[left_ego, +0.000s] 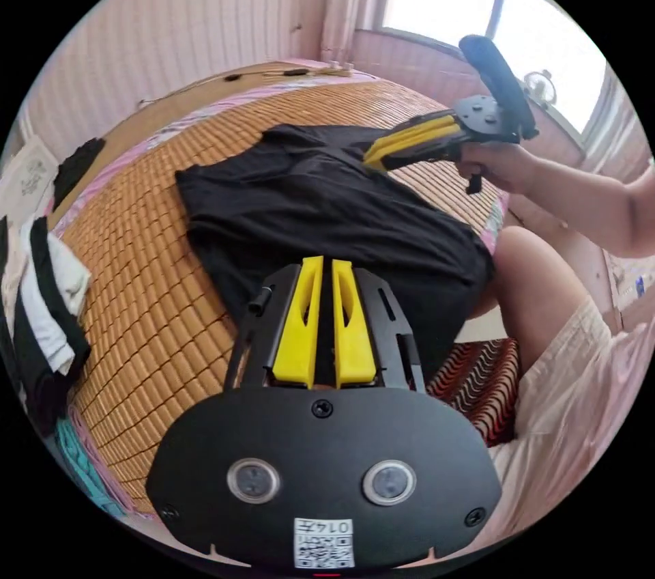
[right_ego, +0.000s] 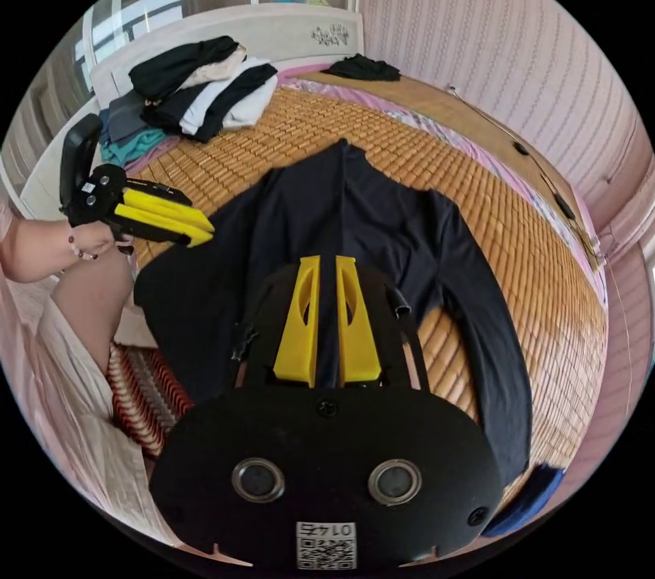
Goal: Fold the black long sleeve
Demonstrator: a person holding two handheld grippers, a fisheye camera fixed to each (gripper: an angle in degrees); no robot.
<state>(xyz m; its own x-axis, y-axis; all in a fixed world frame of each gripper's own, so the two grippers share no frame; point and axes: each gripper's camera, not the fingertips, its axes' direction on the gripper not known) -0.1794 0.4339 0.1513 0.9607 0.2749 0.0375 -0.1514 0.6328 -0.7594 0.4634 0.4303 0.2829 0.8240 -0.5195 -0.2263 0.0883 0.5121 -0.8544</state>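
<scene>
Here, a black long sleeve (right_ego: 355,224) lies spread across a woven bamboo mat (right_ego: 286,135) on a bed, one sleeve trailing toward the mat's edge and the hem hanging over the side near the person's knee (left_ego: 539,278).

In the left gripper view, the left gripper (left_ego: 326,265) hovers above the near part of the garment, its yellow jaws drawn close together with a slim gap and nothing held between them. The right gripper (left_ego: 372,156) reaches in over the far part of the shirt, jaws nearly together; whether it touches the cloth is unclear. In the right gripper view its jaws likewise stand narrow and empty above the fabric.

A pile of folded clothes (right_ego: 205,87) sits near the headboard (right_ego: 286,26).

Likely risks: the overhanging hem could pull the shirt off the bed, and the nearly closed jaws may pinch only one layer, dragging wrinkles into the fold.
</scene>
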